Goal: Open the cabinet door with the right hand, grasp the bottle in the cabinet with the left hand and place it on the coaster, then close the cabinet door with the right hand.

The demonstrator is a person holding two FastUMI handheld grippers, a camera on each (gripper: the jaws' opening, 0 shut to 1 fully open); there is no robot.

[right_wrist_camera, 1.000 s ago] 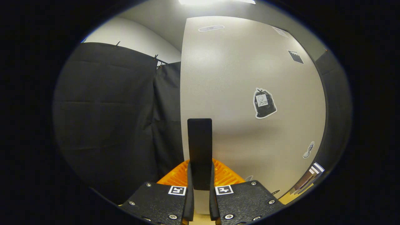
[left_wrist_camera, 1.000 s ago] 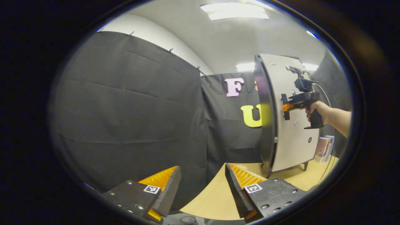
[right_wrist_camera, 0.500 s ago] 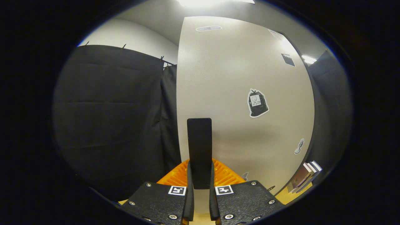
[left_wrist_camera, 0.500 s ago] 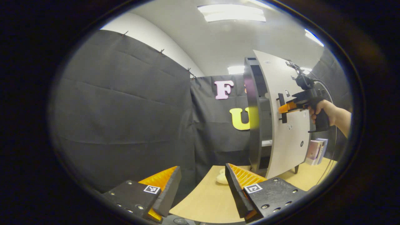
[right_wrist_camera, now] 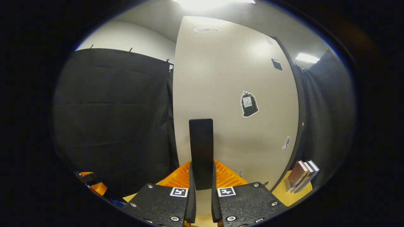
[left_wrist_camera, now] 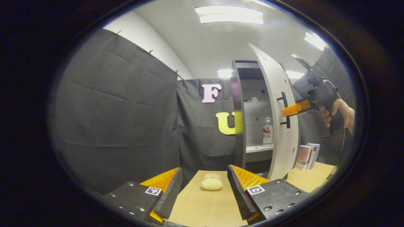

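My left gripper [left_wrist_camera: 205, 192] hangs low with its fingers spread wide apart, nothing between them. My right gripper [right_wrist_camera: 201, 186] has both fingers pressed together on the door handle [right_wrist_camera: 201, 151]. From the left gripper view, my right hand [left_wrist_camera: 339, 112] wraps the right gripper's grip, held out level, forearm reaching in from the right.

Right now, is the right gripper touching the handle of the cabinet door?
Touching. In the right gripper view, the right gripper has both fingers pressed against the sides of the dark handle.
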